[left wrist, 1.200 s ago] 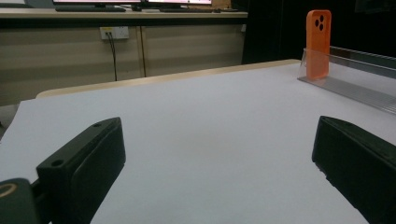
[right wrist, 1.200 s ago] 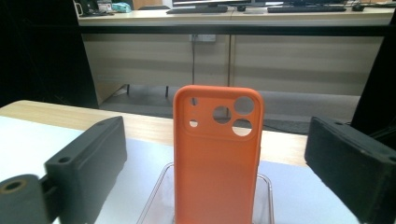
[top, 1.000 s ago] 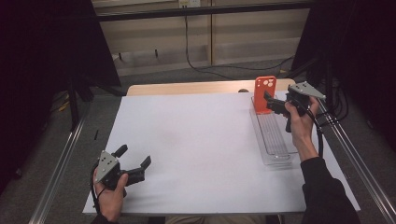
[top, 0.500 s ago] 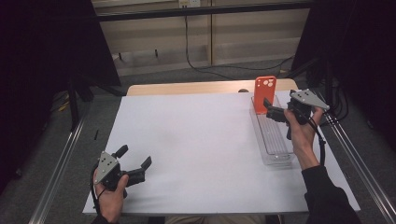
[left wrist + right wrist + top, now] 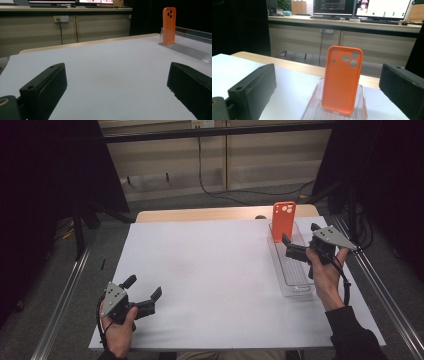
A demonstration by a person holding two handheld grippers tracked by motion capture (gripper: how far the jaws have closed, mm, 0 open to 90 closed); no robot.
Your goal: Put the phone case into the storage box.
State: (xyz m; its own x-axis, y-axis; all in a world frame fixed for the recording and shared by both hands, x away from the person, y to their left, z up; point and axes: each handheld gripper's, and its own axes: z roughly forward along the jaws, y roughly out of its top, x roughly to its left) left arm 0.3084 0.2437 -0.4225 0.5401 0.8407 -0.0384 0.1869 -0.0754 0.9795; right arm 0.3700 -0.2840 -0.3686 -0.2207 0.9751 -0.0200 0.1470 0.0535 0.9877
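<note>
Orange phone case (image 5: pixel 283 221): one. Stands upright at the far end of the clear tray (image 5: pixel 295 282), on the right part of the tabletop (image 5: pixel 210 270), camera cut-outs at its top. In the right gripper view the case (image 5: pixel 342 80) stands straight ahead of the jaws, beyond their tips, centred in the gap between them and touching neither. In the left gripper view it (image 5: pixel 169 22) shows far off at the upper right, well apart from that hand-held gripper.

Right hand-held gripper (image 5: pixel 296 249): one, held in the person's right hand (image 5: pixel 325 275) over the tray, just on the near side of the case. Its jaws have just been opening and now stand wide apart, with nothing between them; they hold nothing and touch nothing.

Left hand-held gripper (image 5: pixel 145 296): one, held in the person's left hand (image 5: pixel 117 330) near the front left corner of the tabletop. Jaws wide apart, empty, with bare white surface showing between them.

Clear tray: one, long and narrow, ribbed, lying lengthwise front to back near the right edge; the case is the single item in it.

Tabletop: one, white sheet over a wooden top whose far edge shows.

Background: a desk with monitors (image 5: pixel 362 7) and keyboards, and a wall socket (image 5: pixel 61 18) with a cable hanging from it.
</note>
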